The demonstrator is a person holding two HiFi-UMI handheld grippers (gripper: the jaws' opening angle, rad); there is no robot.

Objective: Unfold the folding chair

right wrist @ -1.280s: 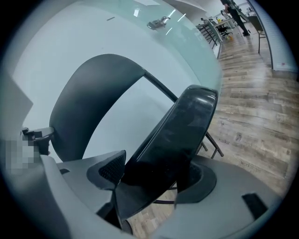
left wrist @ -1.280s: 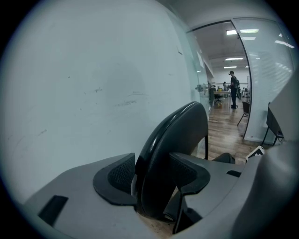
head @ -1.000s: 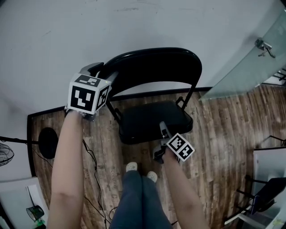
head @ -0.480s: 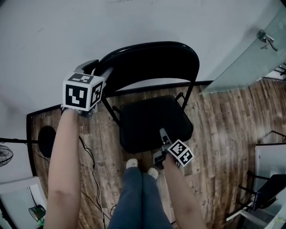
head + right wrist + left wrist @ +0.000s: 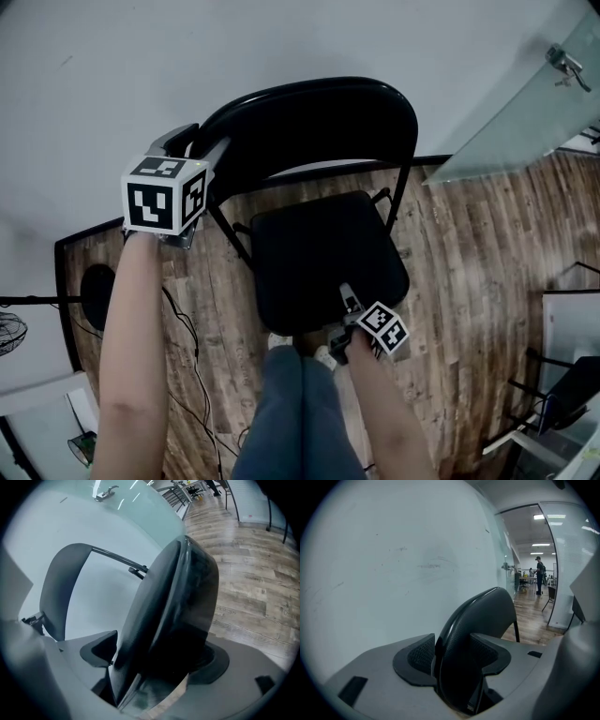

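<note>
The folding chair (image 5: 314,122) stands on the wood floor (image 5: 469,244) with the pale wall (image 5: 281,47) close behind it and the person's feet just in front of its seat. The left gripper (image 5: 200,148) is clenched on the top left corner of the backrest. Its ribbed pads (image 5: 423,656) press both faces of that glossy black curve, one from the front and one from behind. The right gripper (image 5: 348,302) is at the front edge of the seat (image 5: 319,253). Its jaws have just been opening, and the thick padded edge sits between them loosely rather than pinched, with a sliver of gap showing on one side. The seat looks close to level already, so I'd guess the chair is nearly unfolded. It looks like a stiff piece, with thin metal tubes (image 5: 401,202) carrying a hard shell, and probably has enough weight to stay put. It could still skate or tip on that smooth floor if the back is let go. The shiny backrest seems slippery, so a firm clamp near its corner, where the frame stiffens it, makes sense. The seat front, being furthest from the hinge, should give the easiest leverage for pressing down. I'd keep well away from the side hinges, which could nip.
</note>
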